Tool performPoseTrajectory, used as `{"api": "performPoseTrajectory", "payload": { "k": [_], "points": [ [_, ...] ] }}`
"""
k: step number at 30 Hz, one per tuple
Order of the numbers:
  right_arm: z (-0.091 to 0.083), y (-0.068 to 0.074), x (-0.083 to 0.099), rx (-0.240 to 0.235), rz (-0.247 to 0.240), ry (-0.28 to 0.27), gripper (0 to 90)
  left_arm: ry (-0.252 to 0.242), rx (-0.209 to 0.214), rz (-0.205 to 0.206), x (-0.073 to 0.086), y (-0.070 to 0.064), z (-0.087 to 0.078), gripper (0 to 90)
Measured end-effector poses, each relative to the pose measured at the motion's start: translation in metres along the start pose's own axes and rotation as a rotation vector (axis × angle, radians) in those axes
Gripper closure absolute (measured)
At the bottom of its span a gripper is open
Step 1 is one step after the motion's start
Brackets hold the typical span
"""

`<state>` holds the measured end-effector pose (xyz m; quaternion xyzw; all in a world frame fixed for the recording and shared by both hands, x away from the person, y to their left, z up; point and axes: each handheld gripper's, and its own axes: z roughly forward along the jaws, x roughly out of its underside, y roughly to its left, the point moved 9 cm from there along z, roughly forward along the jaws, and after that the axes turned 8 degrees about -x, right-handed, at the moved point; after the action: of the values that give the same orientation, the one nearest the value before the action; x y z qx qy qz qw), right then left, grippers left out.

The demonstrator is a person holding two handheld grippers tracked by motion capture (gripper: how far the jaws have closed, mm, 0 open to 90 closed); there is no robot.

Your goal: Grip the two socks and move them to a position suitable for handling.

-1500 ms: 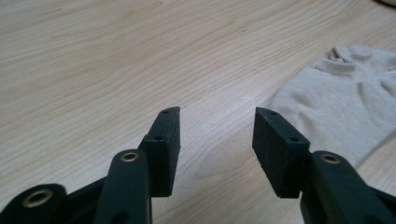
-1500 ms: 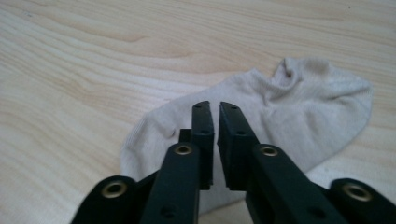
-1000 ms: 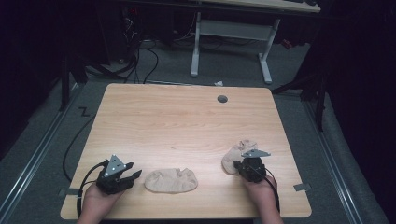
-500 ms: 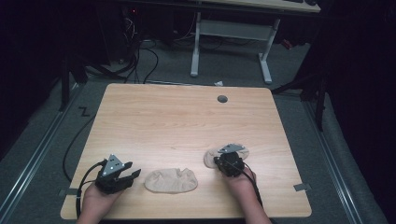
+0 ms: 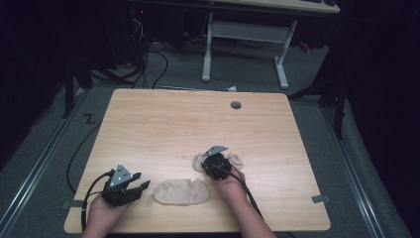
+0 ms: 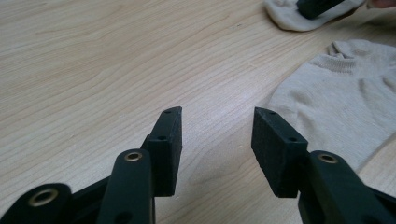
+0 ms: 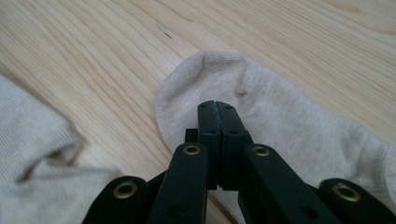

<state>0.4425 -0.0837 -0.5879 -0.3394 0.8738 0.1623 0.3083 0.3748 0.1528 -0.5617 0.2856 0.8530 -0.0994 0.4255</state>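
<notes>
Two beige ankle socks are on the wooden table (image 5: 198,124). One sock (image 5: 181,192) lies flat near the front edge, between my hands. My right gripper (image 5: 214,163) is shut on the second sock (image 5: 236,160), just behind and to the right of the flat one. The right gripper view shows the jaws (image 7: 218,107) closed together on this sock (image 7: 280,116), with the flat sock (image 7: 32,140) at the left. My left gripper (image 5: 141,186) rests open on the table to the left of the flat sock (image 6: 341,116); nothing is between its jaws (image 6: 217,135).
A round cable hole (image 5: 236,105) sits near the table's far edge. Beyond the table stand a white desk frame (image 5: 245,34) and cables on a grey floor. Tape marks (image 5: 319,199) sit at the table's front corners.
My right gripper has moved left and slightly forward, dragging the second sock with it toward the flat sock. The left gripper has stayed where it was.
</notes>
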Motion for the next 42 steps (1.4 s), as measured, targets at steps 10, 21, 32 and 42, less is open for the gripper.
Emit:
{"api": "performPoseTrajectory", "payload": {
  "k": [10,21,32,42],
  "points": [
    [-0.011,0.001,-0.015,0.014,-0.009,-0.069,87.7,0.0,-0.006,-0.008,0.001,0.004,-0.002,53.5],
    [-0.079,-0.064,0.046,0.142,0.157,-0.14,89.4,0.003,0.011,-0.002,-0.001,0.0,0.003,52.8],
    [-0.05,-0.074,0.047,0.16,0.153,-0.059,89.2,-0.002,0.012,-0.001,-0.002,-0.001,0.003,52.6],
    [-0.036,-0.058,0.035,0.138,0.079,-0.056,89.9,-0.018,0.001,-0.021,-0.005,0.002,0.0,51.6]
  ]
}}
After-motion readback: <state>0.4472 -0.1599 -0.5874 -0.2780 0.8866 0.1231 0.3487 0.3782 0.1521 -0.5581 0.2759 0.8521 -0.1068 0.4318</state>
